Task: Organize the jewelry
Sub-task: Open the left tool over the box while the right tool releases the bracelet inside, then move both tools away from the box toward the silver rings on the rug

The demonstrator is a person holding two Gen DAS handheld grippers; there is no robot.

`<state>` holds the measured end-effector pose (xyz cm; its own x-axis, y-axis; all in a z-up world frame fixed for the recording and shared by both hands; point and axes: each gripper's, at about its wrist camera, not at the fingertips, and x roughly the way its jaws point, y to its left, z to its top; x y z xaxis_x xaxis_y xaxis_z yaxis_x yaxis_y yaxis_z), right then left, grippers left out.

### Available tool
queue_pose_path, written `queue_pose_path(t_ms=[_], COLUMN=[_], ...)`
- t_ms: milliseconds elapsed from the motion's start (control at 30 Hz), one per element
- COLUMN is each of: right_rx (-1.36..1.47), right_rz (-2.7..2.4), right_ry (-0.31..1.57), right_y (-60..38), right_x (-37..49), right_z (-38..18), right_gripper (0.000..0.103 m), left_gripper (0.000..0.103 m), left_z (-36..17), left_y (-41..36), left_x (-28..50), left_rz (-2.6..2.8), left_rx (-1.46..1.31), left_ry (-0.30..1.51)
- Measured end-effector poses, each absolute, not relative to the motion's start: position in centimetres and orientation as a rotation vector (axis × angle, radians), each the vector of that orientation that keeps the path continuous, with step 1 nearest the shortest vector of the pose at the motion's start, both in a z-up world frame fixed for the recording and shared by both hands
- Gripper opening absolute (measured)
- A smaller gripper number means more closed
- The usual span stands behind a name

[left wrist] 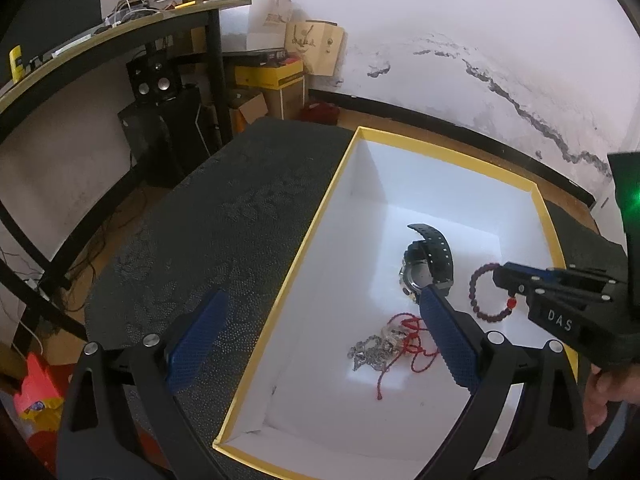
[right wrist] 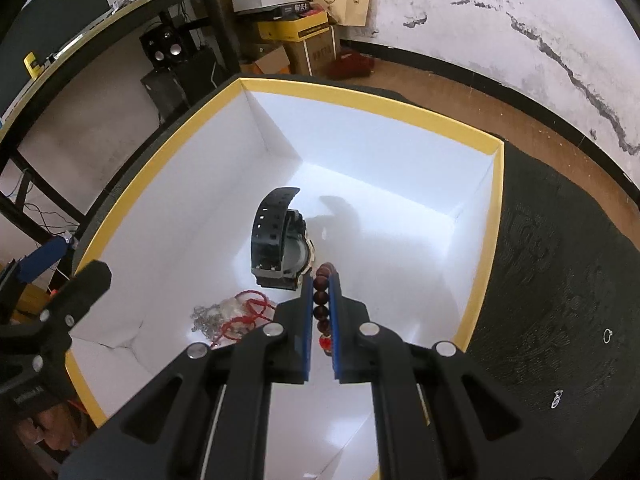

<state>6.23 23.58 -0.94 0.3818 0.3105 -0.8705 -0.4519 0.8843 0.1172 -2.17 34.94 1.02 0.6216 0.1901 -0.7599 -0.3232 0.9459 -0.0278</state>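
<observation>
A white box with a yellow rim (left wrist: pixel 316 216) (right wrist: pixel 360 100) sits on a dark table. Inside lie a black watch (left wrist: pixel 430 260) (right wrist: pixel 276 236), a silver chain (left wrist: pixel 374 350) (right wrist: pixel 206 320) and a red cord (left wrist: pixel 404 344) (right wrist: pixel 250 312). My right gripper (right wrist: pixel 321 296) (left wrist: pixel 502 278) is shut on a dark beaded bracelet (right wrist: pixel 322 304) (left wrist: pixel 480 296) with one red bead, held over the box floor beside the watch. My left gripper (left wrist: pixel 324 328) is open and empty, one finger over the table, the other over the box.
Two small rings (right wrist: pixel 608 335) (right wrist: pixel 557 399) lie on the dark table (right wrist: pixel 560 280) right of the box. A desk, speakers (left wrist: pixel 154 82) and cardboard boxes (left wrist: pixel 276 80) stand behind against the wall.
</observation>
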Motion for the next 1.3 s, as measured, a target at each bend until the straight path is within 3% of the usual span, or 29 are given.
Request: queue_pose_path(t_ms=[167,200,233,267,300,667,967,1300], right_rx=[-0.153,-0.163,-0.168,-0.167,-0.171,-0.227,-0.161,-0.016], right_rz=[0.501,0.498,0.500,0.504,0.506,0.445,0.204,0.093], right_ry=[1.087,1.078,1.066,1.023,0.999,0.797,0.739,0.779], right_y=[23.5,23.5,23.4,23.1,22.9,14.4,-1.4,-13.0], right_x=[6.1,6.0,5.8,5.4,5.0,0.5,-1.8,-2.2], right_z=[-0.6,-0.4,-0.1,0.6,1.1,5.2,2.6,1.0], right_gripper=[0.010,0.036,0.076,0.089,0.092,0.092,0.092,0.092], left_gripper=[0.094,0.094,0.094,0.094,0.094,0.094,0.094,0.094], left_z=[1.1,1.1,1.2,1.2,1.2,2.5,4.9,2.4], left_y=[35.0,35.0,34.9,35.0,35.0,31.4,19.1,4.4], left_x=[-2.1,-2.1,-2.2,-2.2,-2.2,-1.7,-0.4,1.8], left_rz=[0.301,0.305,0.307,0.307,0.307,0.269,0.106,-0.066], left_rx=[-0.176,-0.177,-0.179,-0.182,-0.186,-0.166,-0.024,0.155], left_ry=[0.845,0.840,0.837,0.835,0.833,0.783,0.694,0.706])
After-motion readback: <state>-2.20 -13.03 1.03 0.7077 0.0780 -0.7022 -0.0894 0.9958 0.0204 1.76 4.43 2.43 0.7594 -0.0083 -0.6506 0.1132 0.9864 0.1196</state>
